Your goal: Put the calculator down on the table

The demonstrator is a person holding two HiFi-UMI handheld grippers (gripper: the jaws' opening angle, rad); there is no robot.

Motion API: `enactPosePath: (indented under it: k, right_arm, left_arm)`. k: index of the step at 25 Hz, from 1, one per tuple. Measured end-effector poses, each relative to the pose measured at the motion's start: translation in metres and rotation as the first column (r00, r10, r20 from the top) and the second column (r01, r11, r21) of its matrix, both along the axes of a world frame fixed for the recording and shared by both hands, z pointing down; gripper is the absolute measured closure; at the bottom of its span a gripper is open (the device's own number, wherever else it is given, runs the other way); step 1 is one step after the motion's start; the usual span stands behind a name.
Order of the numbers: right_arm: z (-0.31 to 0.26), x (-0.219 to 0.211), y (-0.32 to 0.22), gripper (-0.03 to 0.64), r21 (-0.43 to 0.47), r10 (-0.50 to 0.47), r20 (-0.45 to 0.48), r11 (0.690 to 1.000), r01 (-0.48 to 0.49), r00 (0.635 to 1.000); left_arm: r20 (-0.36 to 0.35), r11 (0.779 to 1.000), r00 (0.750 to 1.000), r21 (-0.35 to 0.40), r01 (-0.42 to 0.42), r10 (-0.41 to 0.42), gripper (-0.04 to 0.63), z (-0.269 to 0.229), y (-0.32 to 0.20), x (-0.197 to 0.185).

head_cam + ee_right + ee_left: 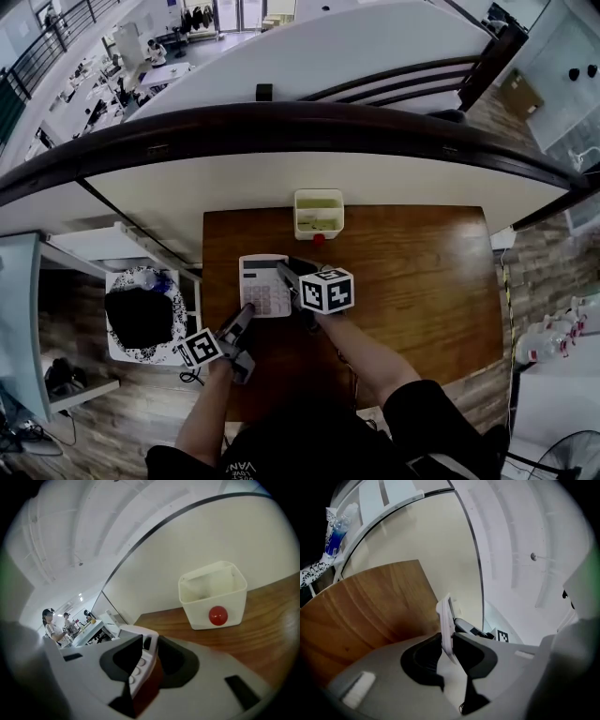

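Currently calculator (263, 284) clamped at frame centre: lower edge gripped by left gripper (246, 317), right edge by right gripper (289, 275); contact with wooden table (422, 281) not discernible.

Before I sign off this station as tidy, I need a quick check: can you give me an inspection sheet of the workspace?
Surface: brown wooden table, set against a curved white partition.
Job's things: white calculator, over the table's left part; whether it touches the wood cannot be told.
Clutter: white bin at the far edge, red ball against its front.
Grippers: left gripper shut on the calculator's near edge; right gripper shut on its right side.
Cables: dark cable on the floor, far left.
Surroundings: side cart with a black item; bottles at right.
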State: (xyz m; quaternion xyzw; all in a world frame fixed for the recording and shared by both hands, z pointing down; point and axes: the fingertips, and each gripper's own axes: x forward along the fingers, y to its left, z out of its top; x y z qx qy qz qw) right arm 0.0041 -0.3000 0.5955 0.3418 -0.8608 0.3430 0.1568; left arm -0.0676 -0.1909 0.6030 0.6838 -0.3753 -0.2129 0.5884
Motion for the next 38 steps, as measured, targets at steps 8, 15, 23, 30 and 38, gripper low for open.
enactPosePath:
  k: [8,15,23,30,38]
  right_arm:
    - [0.027,-0.021,-0.027,0.532,0.003,0.007,-0.067,1.0,-0.007,0.998]
    - [0.036,-0.028,-0.043,0.533,0.052,0.032,-0.148,0.998,-0.025,0.988]
    - [0.039,-0.029,-0.056,0.53,0.117,0.053,-0.238,0.993,-0.025,0.97]
    - [0.024,-0.032,-0.043,0.477,0.167,0.054,-0.24,0.986,-0.013,0.969]
    - [0.011,-0.024,-0.003,0.444,0.198,0.023,-0.241,0.98,0.026,0.97]
  left_arm:
    - [0.043,0.998,0.998,-0.048,0.038,-0.036,0.513,0.028,-0.024,-0.021]
    - [0.033,0.995,0.999,-0.096,0.03,-0.027,0.514,0.035,-0.042,-0.027]
    - [-0.056,0.982,0.996,-0.178,0.061,-0.072,0.512,0.038,-0.058,-0.031]
    - [-0.118,0.973,0.983,-0.196,0.119,-0.143,0.517,0.036,-0.074,-0.03]
    - [-0.09,0.973,0.982,-0.18,0.147,-0.165,0.516,0.037,-0.092,-0.027]
